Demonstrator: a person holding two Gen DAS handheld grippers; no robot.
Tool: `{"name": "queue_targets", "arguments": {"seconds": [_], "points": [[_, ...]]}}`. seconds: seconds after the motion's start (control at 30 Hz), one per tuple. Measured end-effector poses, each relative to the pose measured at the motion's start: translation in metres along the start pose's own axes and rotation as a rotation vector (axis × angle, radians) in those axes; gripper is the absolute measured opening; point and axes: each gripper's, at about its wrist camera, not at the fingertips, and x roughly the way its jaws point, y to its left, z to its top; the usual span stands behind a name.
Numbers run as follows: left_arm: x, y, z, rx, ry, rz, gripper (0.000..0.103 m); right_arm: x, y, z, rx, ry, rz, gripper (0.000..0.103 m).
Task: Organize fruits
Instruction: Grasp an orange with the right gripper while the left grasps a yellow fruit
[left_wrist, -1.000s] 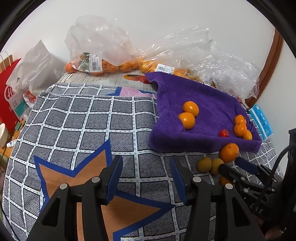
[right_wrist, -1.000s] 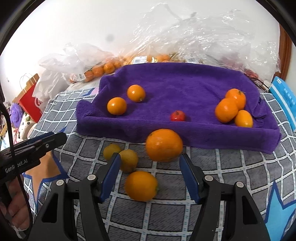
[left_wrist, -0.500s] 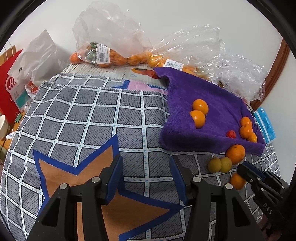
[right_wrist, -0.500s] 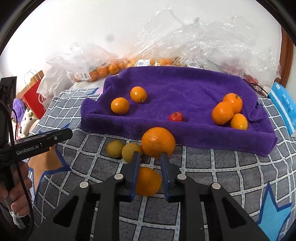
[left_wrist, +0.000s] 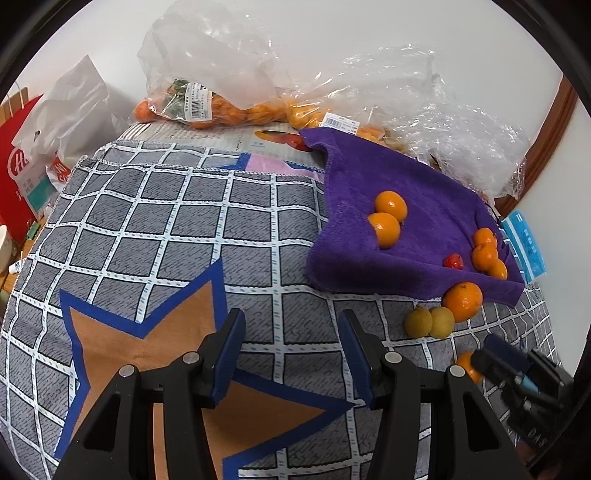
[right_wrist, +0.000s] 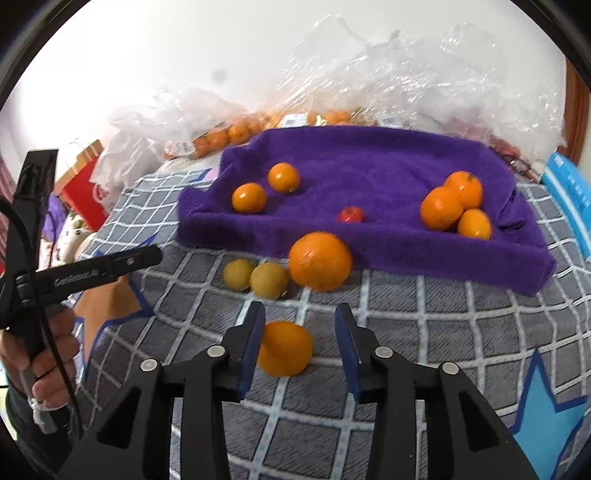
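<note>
Left wrist: left gripper (left_wrist: 291, 354) spread, empty, parked over checked cloth (left_wrist: 166, 229).
Right wrist: right gripper (right_wrist: 300, 345) jaws opening around small orange (right_wrist: 285, 348), seemingly loose, for transfer to purple towel (right_wrist: 369, 162).

Right gripper (right_wrist: 300, 328) jaws opening around a small orange (right_wrist: 286, 348) on the checked cloth (right_wrist: 424, 332).

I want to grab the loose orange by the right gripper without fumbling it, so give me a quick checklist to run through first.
1. Small orange between the right gripper fingers: ok.
2. Jaws opening, pads not pressing on the fruit: not ok for lifting.
3. Fruit centred in the gap: not ok, it sits against one finger.
4. Big orange and two yellow fruits apart from the fingers: ok.
5. Free room on the purple towel: ok.
6. Left gripper open, away from fruit: ok.
</note>
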Motion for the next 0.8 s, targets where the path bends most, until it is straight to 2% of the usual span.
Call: {"name": "queue_targets", "arguments": {"seconds": [0.17, 0.23, 0.4, 0.6, 0.73, 0.8], "points": [[-0.002, -0.007, -0.003, 0.015, 0.006, 0.000, 0.050, 0.006, 0.012, -0.012, -0.041, 0.032, 0.026, 0.041], [-0.004, -0.010, -0.006, 0.023, 0.006, 0.006, 0.050, 0.008, 0.013, -0.016, -0.043, 0.043, 0.039, 0.034], [-0.007, -0.021, -0.009, 0.045, 0.002, -0.011, 0.050, -0.003, 0.005, -0.018, -0.035, 0.015, 0.037, 0.034], [0.000, -0.052, -0.012, 0.085, 0.021, -0.069, 0.050, -0.024, -0.027, -0.021, 0.007, -0.036, -0.022, 0.034], [0.012, -0.074, -0.015, 0.121, 0.040, -0.075, 0.050, -0.036, -0.050, -0.027, 0.016, -0.054, -0.089, 0.034], [0.017, -0.080, -0.016, 0.129, 0.043, -0.071, 0.043, -0.041, -0.061, -0.031, 0.030, -0.060, -0.101, 0.034]]}}
